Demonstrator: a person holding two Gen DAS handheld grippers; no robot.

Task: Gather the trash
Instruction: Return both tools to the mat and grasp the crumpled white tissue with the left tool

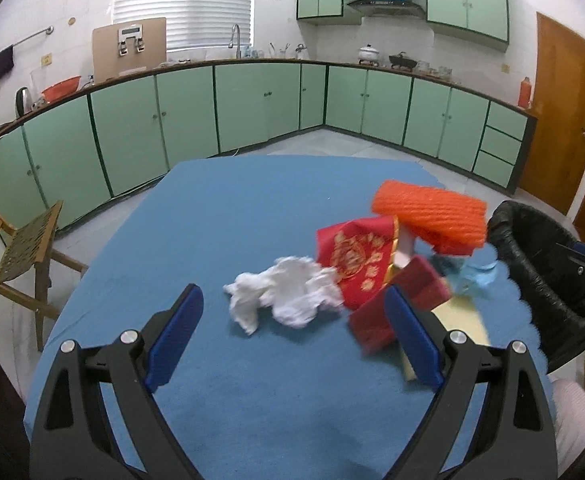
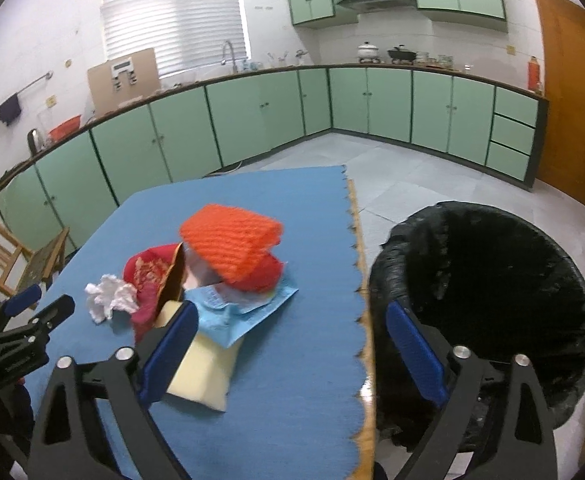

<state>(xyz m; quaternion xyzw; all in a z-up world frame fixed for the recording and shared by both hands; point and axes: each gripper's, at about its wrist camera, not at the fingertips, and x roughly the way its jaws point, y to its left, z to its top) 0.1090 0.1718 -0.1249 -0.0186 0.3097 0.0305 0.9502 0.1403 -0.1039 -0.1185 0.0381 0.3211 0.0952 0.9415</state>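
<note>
A pile of trash lies on the blue table cover (image 1: 220, 208). It holds a crumpled white tissue (image 1: 288, 296), a red and gold packet (image 1: 352, 256), orange foam netting (image 1: 432, 216), a light blue wrapper (image 2: 236, 312) and a pale yellow packet (image 2: 204, 372). My left gripper (image 1: 292, 340) is open and empty, just short of the tissue. My right gripper (image 2: 288, 352) is open and empty over the table's right edge, beside the bin (image 2: 488, 280) lined with a black bag.
The bin stands on the floor right of the table, also in the left wrist view (image 1: 540, 256). A wooden folding chair (image 1: 16, 252) stands left of the table. Green kitchen cabinets (image 1: 252, 104) line the far walls. A wooden door (image 1: 564, 120) is at right.
</note>
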